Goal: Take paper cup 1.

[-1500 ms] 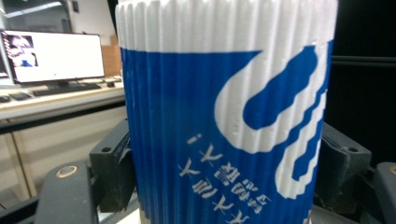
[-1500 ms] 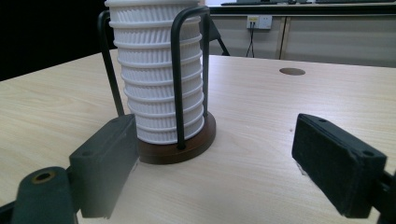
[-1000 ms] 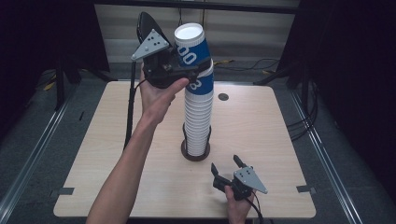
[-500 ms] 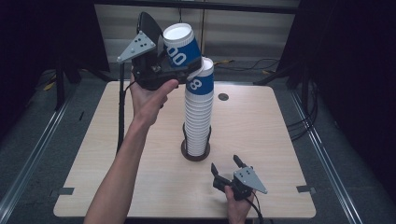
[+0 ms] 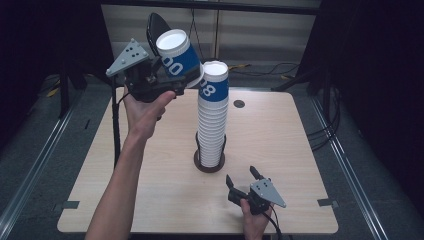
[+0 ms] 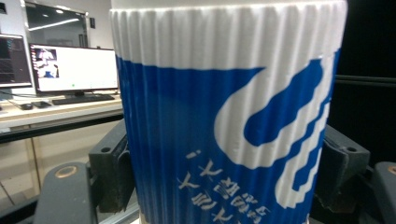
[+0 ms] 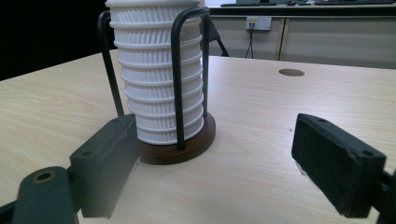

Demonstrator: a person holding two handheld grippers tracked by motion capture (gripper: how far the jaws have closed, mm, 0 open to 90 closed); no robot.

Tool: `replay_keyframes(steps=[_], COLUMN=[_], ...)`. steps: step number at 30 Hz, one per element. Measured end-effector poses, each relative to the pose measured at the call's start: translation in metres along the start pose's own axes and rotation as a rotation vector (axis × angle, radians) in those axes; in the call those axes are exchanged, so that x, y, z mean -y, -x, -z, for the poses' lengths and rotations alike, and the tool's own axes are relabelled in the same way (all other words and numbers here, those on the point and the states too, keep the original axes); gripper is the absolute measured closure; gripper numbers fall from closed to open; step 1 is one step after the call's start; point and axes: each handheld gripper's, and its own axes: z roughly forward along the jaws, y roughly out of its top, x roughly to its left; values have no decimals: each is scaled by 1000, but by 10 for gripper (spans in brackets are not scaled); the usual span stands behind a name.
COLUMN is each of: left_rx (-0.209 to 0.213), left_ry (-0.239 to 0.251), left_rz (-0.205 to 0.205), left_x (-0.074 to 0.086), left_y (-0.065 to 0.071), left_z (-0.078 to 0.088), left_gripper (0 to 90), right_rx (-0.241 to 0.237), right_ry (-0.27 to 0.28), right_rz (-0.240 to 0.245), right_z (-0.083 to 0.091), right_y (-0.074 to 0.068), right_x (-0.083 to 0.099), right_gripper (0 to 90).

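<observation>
A tall stack of white-and-blue ribbed paper cups (image 5: 212, 120) stands upright in a black wire holder on a round brown base (image 5: 209, 166) at the table's middle. My left gripper (image 5: 172, 79) is raised to the left of the stack's top, shut on a single blue-and-white cup (image 5: 179, 55) that tilts with its mouth up and left. In the left gripper view that cup (image 6: 224, 116) sits between both pads (image 6: 109, 172). My right gripper (image 5: 243, 181) rests low near the front edge, open, its jaws wide apart and pointing at the holder base (image 7: 180, 149) and the stack (image 7: 159, 84).
The wooden table (image 5: 300, 150) has a small round hole (image 5: 239, 104) at the back. A black pole (image 5: 116, 135) stands at the table's left side. Dark floor and rails surround the table. A desk with monitors (image 6: 70, 70) lies beyond.
My left gripper has carried the single cup leftward, off the top of the stack, and the cup now tilts more. The right gripper has stayed put.
</observation>
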Motion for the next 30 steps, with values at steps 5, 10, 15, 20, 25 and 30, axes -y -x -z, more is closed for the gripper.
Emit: replay_keyframes(steps=[5,10,15,20,25,30], left_rx=[1,5,0,4,12,11], left_ry=[-1,-18,-41,-64,-74,-101], left_rz=[5,32,37,40,48,57], left_x=[3,10,19,32,41,58], left_y=[-7,-9,-10,-8,-7,-5], left_z=[10,17,20,25,29,32], left_gripper=[223,223,222,222,222,220], right_rx=[1,2,2,-1,0,10], right_ry=[-2,-5,-6,-7,-8,-20], right_rz=[0,2,2,3,4,23], right_z=[0,0,0,-1,-1,-2], right_y=[0,0,0,0,0,-2], right_x=[0,0,0,0,0,-1], right_gripper=[144,145,145,144,145,145])
